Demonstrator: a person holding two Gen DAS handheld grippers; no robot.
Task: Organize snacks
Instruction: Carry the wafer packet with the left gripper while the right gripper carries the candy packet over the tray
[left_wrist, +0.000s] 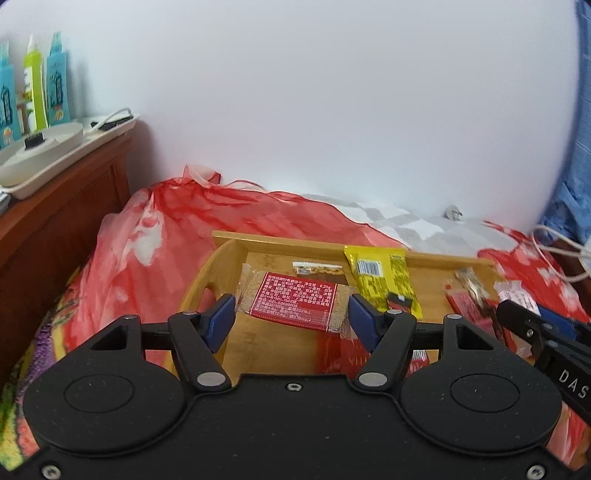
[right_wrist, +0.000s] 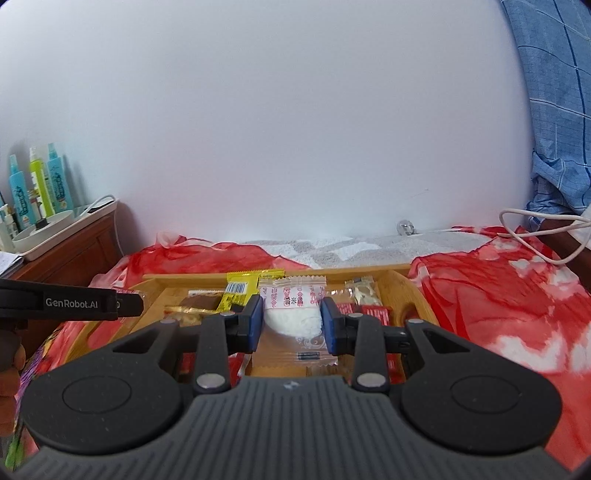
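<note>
currently both grippers hang over the wooden tray (left_wrist: 280, 242). left gripper (left_wrist: 291, 317) pinches a red packet (left_wrist: 293, 301), long axis across its jaws, above the tray's left end. right gripper (right_wrist: 291, 321) pinches a white packet (right_wrist: 293, 317) lengthwise nearer the right end.

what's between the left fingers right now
A red-labelled clear snack packet, held between the blue fingers above the wooden tray, shown in the left wrist view.

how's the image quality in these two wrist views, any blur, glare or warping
Left wrist view: strong fisheye bend, dark corners; the print on the red packet reads sharp, the bottles are soft. Right wrist view: same warping, the wall washed out pale; the white packet is slightly soft, no hard glare or shadows.
</note>
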